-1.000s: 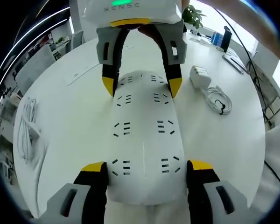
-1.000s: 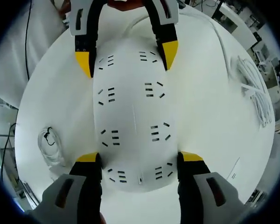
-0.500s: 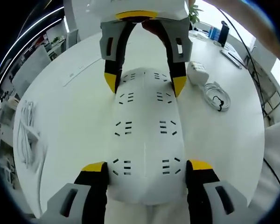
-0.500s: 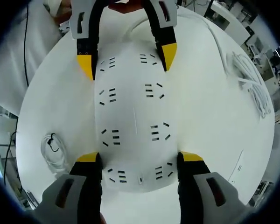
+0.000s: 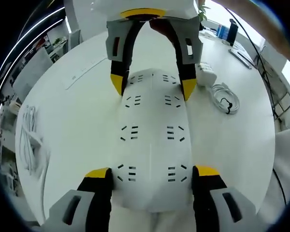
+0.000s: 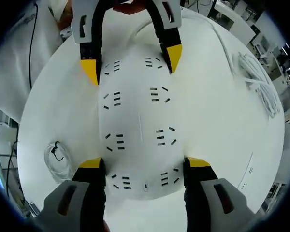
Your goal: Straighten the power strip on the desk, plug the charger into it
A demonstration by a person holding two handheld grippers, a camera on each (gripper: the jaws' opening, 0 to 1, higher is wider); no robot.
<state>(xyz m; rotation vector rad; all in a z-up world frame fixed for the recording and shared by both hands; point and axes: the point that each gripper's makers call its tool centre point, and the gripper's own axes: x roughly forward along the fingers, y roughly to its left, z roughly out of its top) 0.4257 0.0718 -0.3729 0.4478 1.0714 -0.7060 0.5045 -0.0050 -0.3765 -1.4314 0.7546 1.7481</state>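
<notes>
The left tongs (image 5: pixel 152 171) pinch one end of the white strip (image 5: pixel 152 145) lying flat on the bench (image 5: pixel 77 121). The right tongs (image 6: pixel 145 164) pinch its other end. The charger (image 5: pixel 206 75) sits to the right with its cord (image 5: pixel 224 99).

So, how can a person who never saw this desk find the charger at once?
Start from the white power strip held at both ends by the two grippers on the round white desk. Beside its far end, in the left gripper view, lies the charger: a small white block, with its coiled white cable next to it.
</notes>
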